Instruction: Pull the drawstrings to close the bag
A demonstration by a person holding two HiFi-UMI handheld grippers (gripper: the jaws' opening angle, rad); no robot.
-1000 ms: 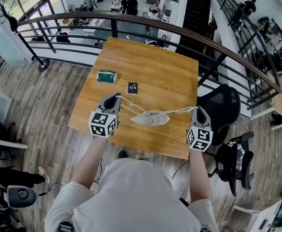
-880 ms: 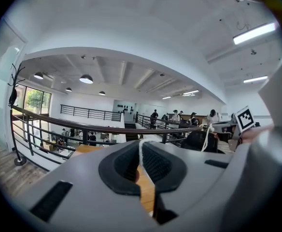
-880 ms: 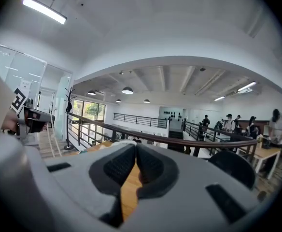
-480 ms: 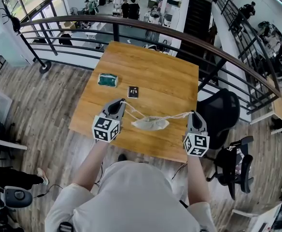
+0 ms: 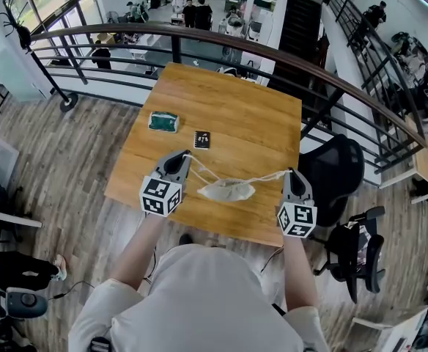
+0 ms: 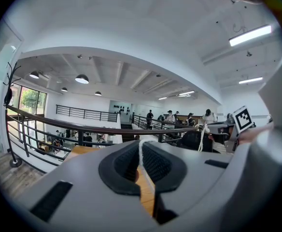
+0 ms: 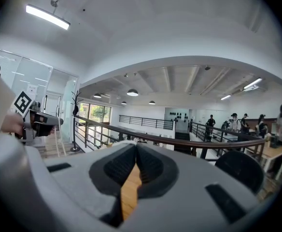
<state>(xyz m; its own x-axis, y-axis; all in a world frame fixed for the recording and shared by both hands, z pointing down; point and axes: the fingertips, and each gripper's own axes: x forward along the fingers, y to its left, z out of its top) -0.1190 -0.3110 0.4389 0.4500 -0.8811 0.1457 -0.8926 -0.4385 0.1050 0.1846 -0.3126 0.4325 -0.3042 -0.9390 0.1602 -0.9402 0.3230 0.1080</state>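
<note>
Head view: bag [image 5: 227,191] is lying on the worktop [image 5: 236,108] between left gripper [image 5: 182,156] and right gripper [image 5: 293,173], a cord [image 5: 265,176] running to each.
Left gripper view: jaws are pinching the cord [image 6: 140,151].
Right gripper view: jaws are pressing together on the cord [image 7: 126,142] at their tips.

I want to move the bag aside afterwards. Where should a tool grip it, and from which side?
Best grip the bag at its gathered far edge, between the two drawstrings, coming down from above: the cloth looks limp and bunched there, giving a thick fold to pinch.
</note>
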